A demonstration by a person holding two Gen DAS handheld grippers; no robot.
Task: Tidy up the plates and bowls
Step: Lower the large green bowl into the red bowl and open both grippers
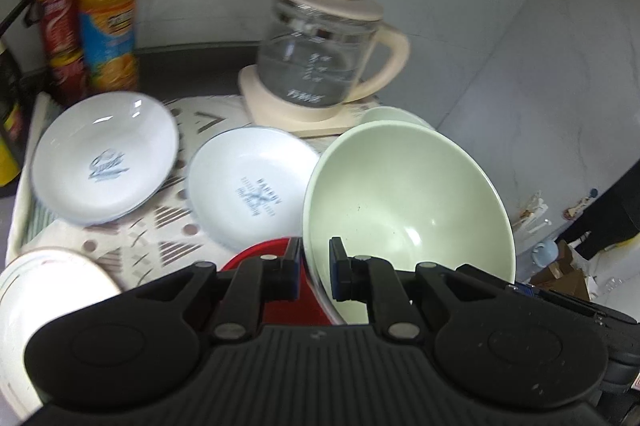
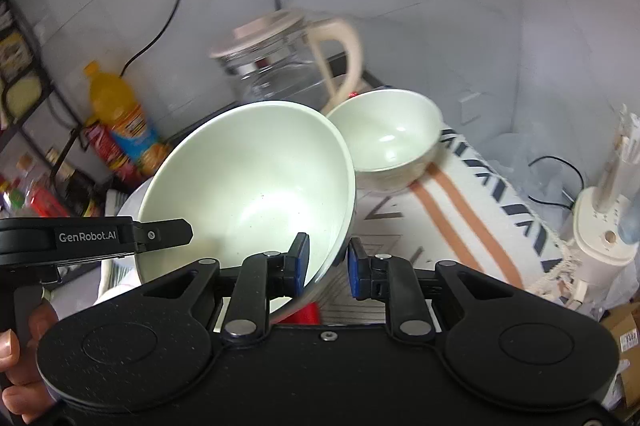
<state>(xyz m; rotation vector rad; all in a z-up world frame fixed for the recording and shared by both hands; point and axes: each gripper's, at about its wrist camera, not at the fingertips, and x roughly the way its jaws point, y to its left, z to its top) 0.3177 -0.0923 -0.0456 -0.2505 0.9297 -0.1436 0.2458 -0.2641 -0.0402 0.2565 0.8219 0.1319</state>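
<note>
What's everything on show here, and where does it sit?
Large bowl: one, pale green, tilted, rim pinched on two sides.
Small bowl: one, pale green, on the cloth.
White dishes: two, on the cloth.
Plate: one, white, near left.
Red dish: one, under the large bowl.
Kettle: one, glass and cream, at back.
Juice bottle: one, orange, back left.
Left gripper, right gripper: black, both shut on the large bowl.

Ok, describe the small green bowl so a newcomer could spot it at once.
Find the glass kettle with the cream handle at the back of the patterned mat. The small green bowl sits upright on the mat right beside it. Unlike the big green bowl, tilted in the grippers, it is smaller, deeper and untouched.
</note>
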